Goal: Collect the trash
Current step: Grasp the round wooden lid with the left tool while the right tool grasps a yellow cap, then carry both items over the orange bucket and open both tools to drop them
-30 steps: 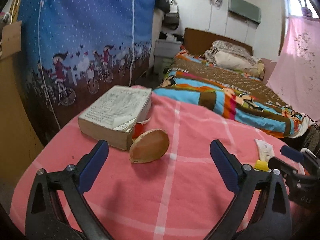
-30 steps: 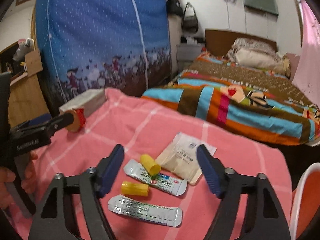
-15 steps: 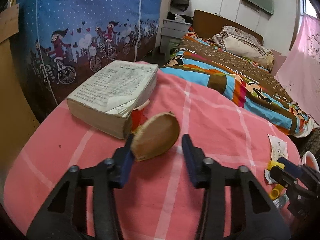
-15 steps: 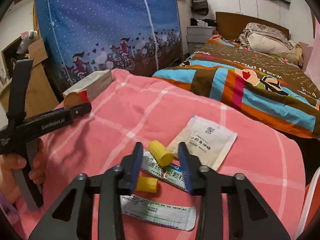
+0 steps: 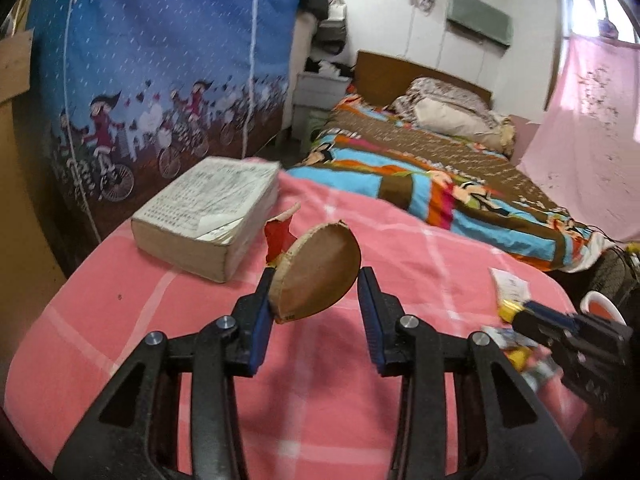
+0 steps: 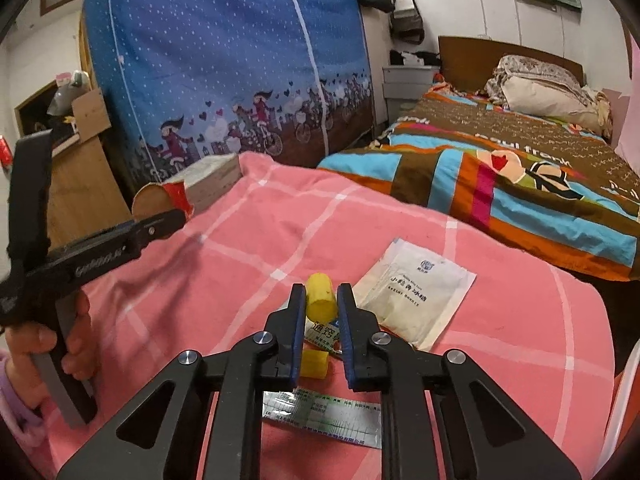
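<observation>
Right wrist view | right gripper (image 6: 321, 305) is clamping yellow cap (image 6: 320, 297) | left gripper (image 5: 314, 284) is clamping cardboard piece (image 5: 316, 276), lifted above pink blanket (image 5: 420, 264) | second cap (image 6: 314, 364), packets are waiting.

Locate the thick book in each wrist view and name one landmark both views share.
Left wrist view: the thick book lies left of centre on the pink blanket, just beyond the brown flattened cup.
Right wrist view: the book shows small at middle left, at the blanket's far edge.
Shared landmark: the blue bicycle-print curtain behind it.
</observation>
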### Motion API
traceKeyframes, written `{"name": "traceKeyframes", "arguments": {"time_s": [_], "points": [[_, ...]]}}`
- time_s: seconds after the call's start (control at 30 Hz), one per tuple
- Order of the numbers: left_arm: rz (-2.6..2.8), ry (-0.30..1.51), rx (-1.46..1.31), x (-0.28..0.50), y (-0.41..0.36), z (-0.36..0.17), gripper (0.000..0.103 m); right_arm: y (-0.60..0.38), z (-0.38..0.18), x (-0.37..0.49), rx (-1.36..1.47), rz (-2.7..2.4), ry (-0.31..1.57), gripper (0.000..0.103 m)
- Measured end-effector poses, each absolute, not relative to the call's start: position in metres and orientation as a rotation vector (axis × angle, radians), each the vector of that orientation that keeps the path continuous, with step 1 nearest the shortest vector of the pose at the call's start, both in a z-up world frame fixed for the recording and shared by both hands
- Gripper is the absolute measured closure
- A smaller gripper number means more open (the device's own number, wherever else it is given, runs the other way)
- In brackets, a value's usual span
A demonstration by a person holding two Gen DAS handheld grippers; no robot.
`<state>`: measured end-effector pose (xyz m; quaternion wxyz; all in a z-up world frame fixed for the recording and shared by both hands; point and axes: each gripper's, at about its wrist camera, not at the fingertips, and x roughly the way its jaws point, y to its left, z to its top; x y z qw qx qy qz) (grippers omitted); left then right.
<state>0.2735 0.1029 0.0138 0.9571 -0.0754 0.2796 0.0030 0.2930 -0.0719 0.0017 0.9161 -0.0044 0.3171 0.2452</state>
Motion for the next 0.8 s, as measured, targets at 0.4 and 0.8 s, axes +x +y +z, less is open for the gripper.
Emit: {"name": "traceKeyframes", "arguments": {"time_s": [0.4, 0.8], "points": [[-0.082, 0.282, 0.008, 0.22, 0.052, 0.043, 0.06, -0.104, 0.032, 0.246, 0.075, 0.492, 0.309, 0.089], [-0.175, 0.073, 0.119, 0.192, 0.004, 0.072, 0.059, -0.151, 0.064, 0.202, 0.102, 0.398, 0.035, 0.089]]}}
